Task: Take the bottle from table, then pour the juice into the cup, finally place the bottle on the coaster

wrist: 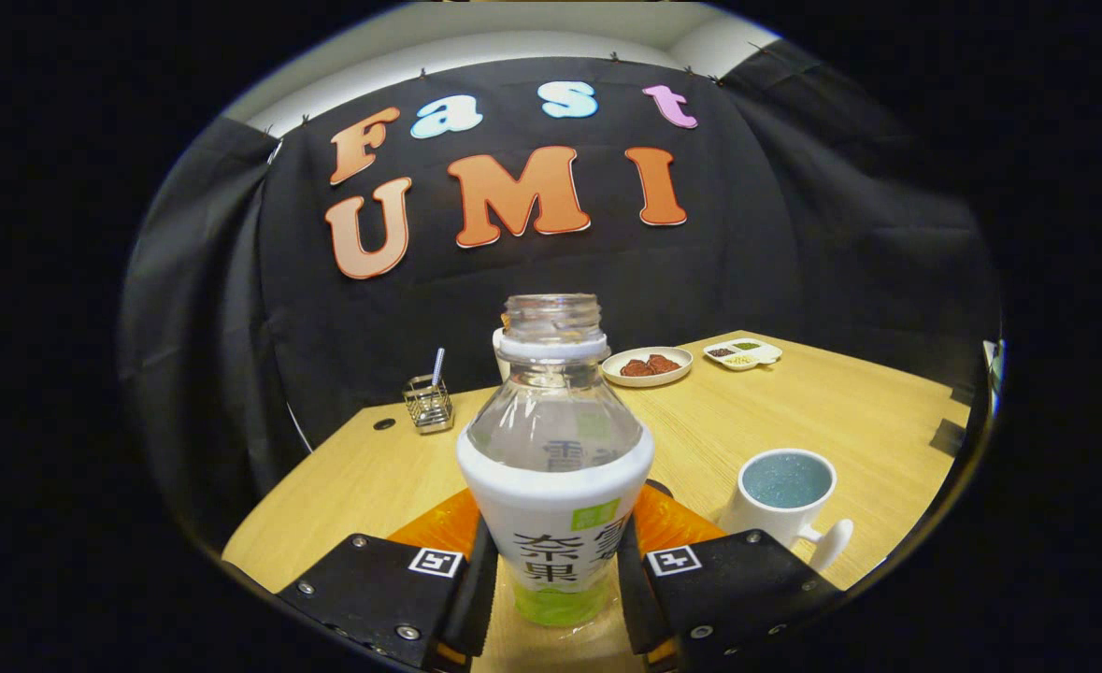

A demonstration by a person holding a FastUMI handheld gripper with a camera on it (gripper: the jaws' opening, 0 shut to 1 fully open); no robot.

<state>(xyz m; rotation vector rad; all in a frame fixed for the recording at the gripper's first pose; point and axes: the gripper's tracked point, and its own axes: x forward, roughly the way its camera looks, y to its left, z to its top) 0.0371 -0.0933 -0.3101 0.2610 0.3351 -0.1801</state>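
A: Bottle point(555, 467) upright between the fingers point(462, 584) of the tool point(551, 589), cap off, neck open, clear above the white and green label.

B: Grip?

A: Closed onto the label from both sides, both black pads pressed against it.

B: Under the bottle?

A: Orange coaster point(667, 523) right behind and beneath it, showing on either side of the body. Whether resting on the coaster or held just above, hard to tell.

B: Cup?

A: White cup point(784, 500) just beside the right finger, upright on the wooden desk point(840, 402), handle turned toward the camera, bluish inside.

B: Farther back?

A: Beyond the bottle, a round plate point(647, 366) with brown food, and near it a small divided dish point(743, 353) with bits in its compartments. Off to the left, a wire holder point(428, 404) with one utensil standing in it, close to the desk's far edge.
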